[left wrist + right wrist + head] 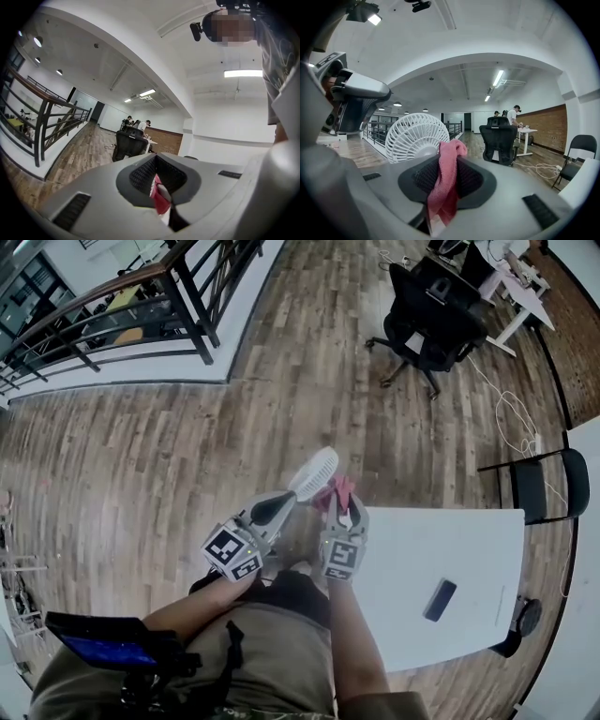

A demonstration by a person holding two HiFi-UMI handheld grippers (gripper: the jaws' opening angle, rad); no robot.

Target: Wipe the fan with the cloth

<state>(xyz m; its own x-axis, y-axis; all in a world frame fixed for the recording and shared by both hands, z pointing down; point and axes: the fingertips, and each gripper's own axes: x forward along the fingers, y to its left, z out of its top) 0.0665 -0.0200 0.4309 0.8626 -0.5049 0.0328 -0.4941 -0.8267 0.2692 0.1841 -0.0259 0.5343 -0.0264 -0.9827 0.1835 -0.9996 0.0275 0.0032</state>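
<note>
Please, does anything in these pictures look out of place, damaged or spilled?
Nothing looks damaged or spilled. The fan is held in the air beside the table, not standing on it, which suits wiping. Only a white cable lies in loose loops across the wooden floor near the black chair.

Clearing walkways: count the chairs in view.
2: black wheeled office chair by the far white desk; black metal-framed chair beside the white table's corner. More may be hidden.
</note>
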